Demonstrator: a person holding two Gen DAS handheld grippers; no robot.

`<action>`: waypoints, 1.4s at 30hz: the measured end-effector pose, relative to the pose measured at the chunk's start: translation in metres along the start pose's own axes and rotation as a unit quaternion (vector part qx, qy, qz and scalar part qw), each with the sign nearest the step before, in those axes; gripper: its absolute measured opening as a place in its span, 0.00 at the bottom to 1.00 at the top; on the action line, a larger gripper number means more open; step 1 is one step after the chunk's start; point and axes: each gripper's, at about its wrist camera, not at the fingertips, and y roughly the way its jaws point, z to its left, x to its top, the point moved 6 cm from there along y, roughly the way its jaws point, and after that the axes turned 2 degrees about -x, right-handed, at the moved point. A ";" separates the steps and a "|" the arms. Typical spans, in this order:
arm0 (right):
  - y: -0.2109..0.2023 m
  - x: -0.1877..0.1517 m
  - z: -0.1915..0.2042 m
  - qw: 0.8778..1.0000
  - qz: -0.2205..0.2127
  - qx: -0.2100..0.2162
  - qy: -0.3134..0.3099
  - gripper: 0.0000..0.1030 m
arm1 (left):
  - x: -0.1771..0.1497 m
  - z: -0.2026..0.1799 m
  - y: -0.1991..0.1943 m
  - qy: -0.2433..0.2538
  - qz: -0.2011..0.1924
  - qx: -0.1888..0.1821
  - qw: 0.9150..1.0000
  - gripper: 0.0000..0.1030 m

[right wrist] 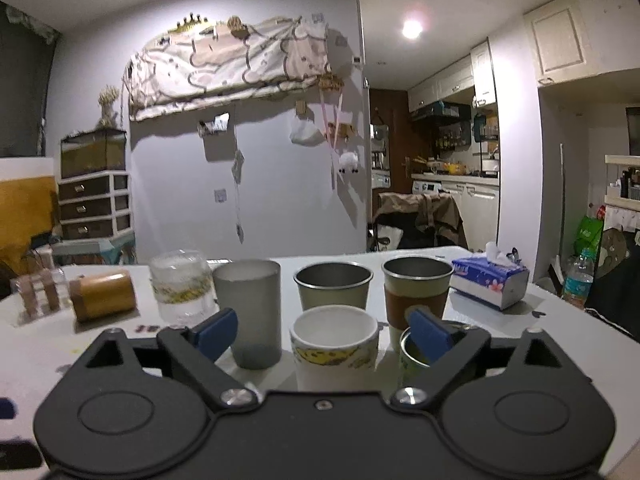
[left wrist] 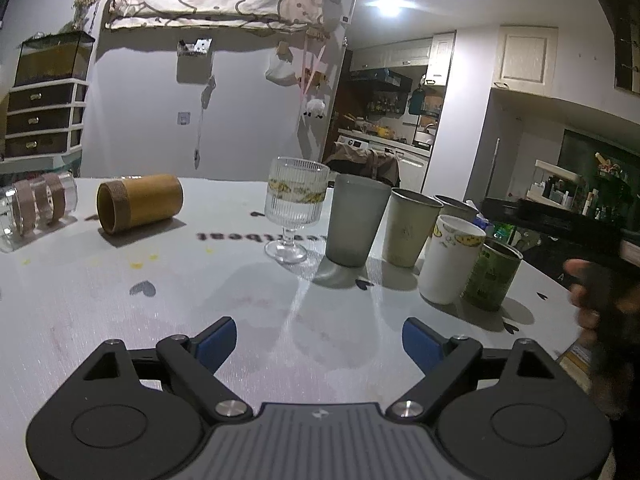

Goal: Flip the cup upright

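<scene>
Closest to my left camera is the left gripper (left wrist: 318, 340), its blue pads spread wide with nothing between them, hovering over bare table (left wrist: 120, 312). On the other side, the right gripper (right wrist: 322, 334) is also spread wide and empty, with the white paper cup (right wrist: 334, 344) just in front of it.

Two vessels lie on their side at the far left: the bamboo cup (left wrist: 138, 203), with its mouth turned toward me, and beside it a glass jar (left wrist: 38, 204). I judge the bamboo cup is the one to flip. Already upright are the stemmed glass (left wrist: 294, 200), the grey tumbler (left wrist: 356, 220) and the metal cups.

Several risks come to my mind. Because the cup is round, it can roll away if one pad touches first. If I pinch it too near the rim, it may slip while I am turning it. The jar beside it could be knocked.
</scene>
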 end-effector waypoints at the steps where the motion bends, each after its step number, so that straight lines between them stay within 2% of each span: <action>1: -0.007 0.002 0.000 1.000 -0.005 0.000 -0.001 0.94 | 0.001 -0.001 0.000 0.002 -0.002 0.001 1.000 0.88; 9: -0.057 -0.006 -0.008 1.000 -0.012 -0.013 0.001 0.95 | 0.008 -0.012 -0.006 0.012 -0.018 0.009 1.000 0.92; 16: -0.079 -0.024 -0.017 0.999 0.002 -0.031 0.009 0.96 | 0.010 -0.015 -0.010 0.013 -0.028 0.017 0.999 0.97; 18: -0.085 -0.029 -0.016 0.999 0.002 -0.038 0.003 1.00 | 0.010 -0.016 -0.012 0.013 -0.032 0.019 0.999 0.98; 20: -0.090 -0.033 -0.015 0.999 -0.002 -0.042 -0.002 1.00 | 0.010 -0.017 -0.013 0.014 -0.034 0.021 0.999 1.00; 28: -0.098 -0.047 -0.015 0.999 0.005 -0.044 0.001 1.00 | 0.008 -0.021 -0.020 0.011 -0.040 0.027 0.999 1.00; 42: -0.105 -0.048 -0.004 0.999 0.007 -0.034 -0.007 1.00 | 0.006 -0.021 -0.029 0.008 -0.040 0.039 0.998 1.00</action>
